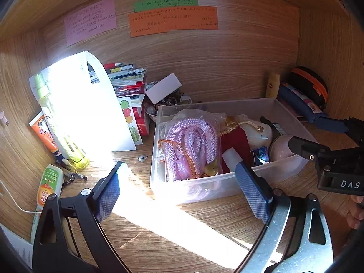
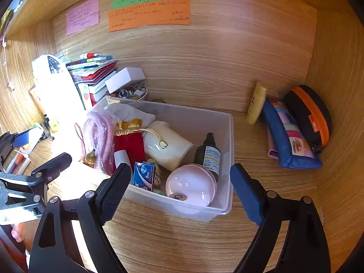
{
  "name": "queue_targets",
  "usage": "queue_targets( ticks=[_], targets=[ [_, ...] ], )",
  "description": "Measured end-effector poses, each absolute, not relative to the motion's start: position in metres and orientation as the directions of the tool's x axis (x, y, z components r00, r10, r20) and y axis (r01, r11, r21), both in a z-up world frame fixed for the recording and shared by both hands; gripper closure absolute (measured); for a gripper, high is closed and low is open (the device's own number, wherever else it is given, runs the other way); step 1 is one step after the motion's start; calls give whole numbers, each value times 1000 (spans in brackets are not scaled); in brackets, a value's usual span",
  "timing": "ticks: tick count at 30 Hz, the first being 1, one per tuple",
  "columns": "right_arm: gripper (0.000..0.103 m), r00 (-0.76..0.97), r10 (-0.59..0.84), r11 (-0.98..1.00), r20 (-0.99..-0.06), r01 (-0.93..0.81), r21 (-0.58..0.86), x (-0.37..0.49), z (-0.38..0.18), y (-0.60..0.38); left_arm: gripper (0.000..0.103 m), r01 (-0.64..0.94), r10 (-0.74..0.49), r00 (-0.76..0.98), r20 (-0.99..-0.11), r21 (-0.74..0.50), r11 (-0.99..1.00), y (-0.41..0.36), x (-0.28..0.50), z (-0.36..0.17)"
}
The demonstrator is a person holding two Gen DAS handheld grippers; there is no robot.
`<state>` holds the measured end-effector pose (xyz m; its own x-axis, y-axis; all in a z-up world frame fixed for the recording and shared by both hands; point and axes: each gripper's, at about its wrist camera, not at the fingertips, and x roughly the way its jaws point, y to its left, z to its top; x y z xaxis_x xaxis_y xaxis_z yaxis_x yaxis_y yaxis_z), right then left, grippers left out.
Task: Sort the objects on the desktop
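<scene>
A clear plastic bin [image 1: 195, 186] [image 2: 227, 136] stands on the wooden desk. It holds a pink rope [image 1: 193, 141] [image 2: 100, 132], a red pouch [image 2: 129, 143], a cream cylinder [image 2: 168, 147], a dark spray bottle [image 2: 208, 157], a pink round case [image 2: 191, 185] and a small blue box [image 2: 143, 175]. My left gripper [image 1: 179, 193] is open and empty just in front of the bin. My right gripper [image 2: 182, 191] is open and empty at the bin's near wall; it also shows in the left wrist view [image 1: 318, 136].
At the left stand a white file holder [image 1: 91, 104], a yellow-green bottle [image 1: 61, 125], tubes [image 1: 45, 186] and stacked books [image 2: 95, 72]. A bowl of small items [image 2: 132, 92] sits behind the bin. At the right lie a yellow tube [image 2: 257, 104], a blue pouch [image 2: 291, 141] and a black-orange case [image 2: 311, 113].
</scene>
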<state>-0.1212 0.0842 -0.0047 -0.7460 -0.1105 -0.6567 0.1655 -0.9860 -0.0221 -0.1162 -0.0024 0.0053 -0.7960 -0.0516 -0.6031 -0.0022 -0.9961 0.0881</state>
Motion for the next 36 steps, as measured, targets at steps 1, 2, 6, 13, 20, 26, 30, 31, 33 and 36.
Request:
queue_targets(
  ticks=[1,2,6,13,20,26,30,31,33,36],
  targets=[
    [16,-748,-110,-986,-654,165,-23,-119,-4,85,6,-1,-53,-797,-601,90,-996,-1,-116,6],
    [15,-751,-108,-986,-652,164,-26,-117,-3,86,6,-2,-53,-798,-600,90,-996,0,-114,6],
    [15,-758,-102,-985,-645,165,-39,-109,-1,88,6,-16,-31,-796,-605,73,-997,5,-110,7],
    [14,-770,-90,-984,-632,167,-63,-101,2,88,6,-25,-15,-793,-609,58,-998,8,-108,7],
    [8,-770,-94,-984,-631,167,-58,-101,2,89,6,-25,-18,-791,-612,62,-998,11,-109,8],
    [7,-773,-88,-985,-629,162,-60,-101,2,88,6,-32,5,-776,-630,32,-999,8,-111,7],
    [7,-772,-82,-985,-631,157,-65,-101,2,86,6,-22,3,-777,-630,22,-1000,7,-111,6],
    [7,-772,-80,-986,-631,156,-65,-101,2,86,6,-23,5,-776,-631,20,-1000,7,-112,6],
    [7,-770,-81,-986,-633,156,-63,-101,2,86,6,-21,3,-776,-631,22,-1000,8,-111,6],
    [7,-769,-82,-986,-634,154,-59,-101,2,86,6,-21,-2,-776,-630,29,-999,9,-111,5]
  ],
)
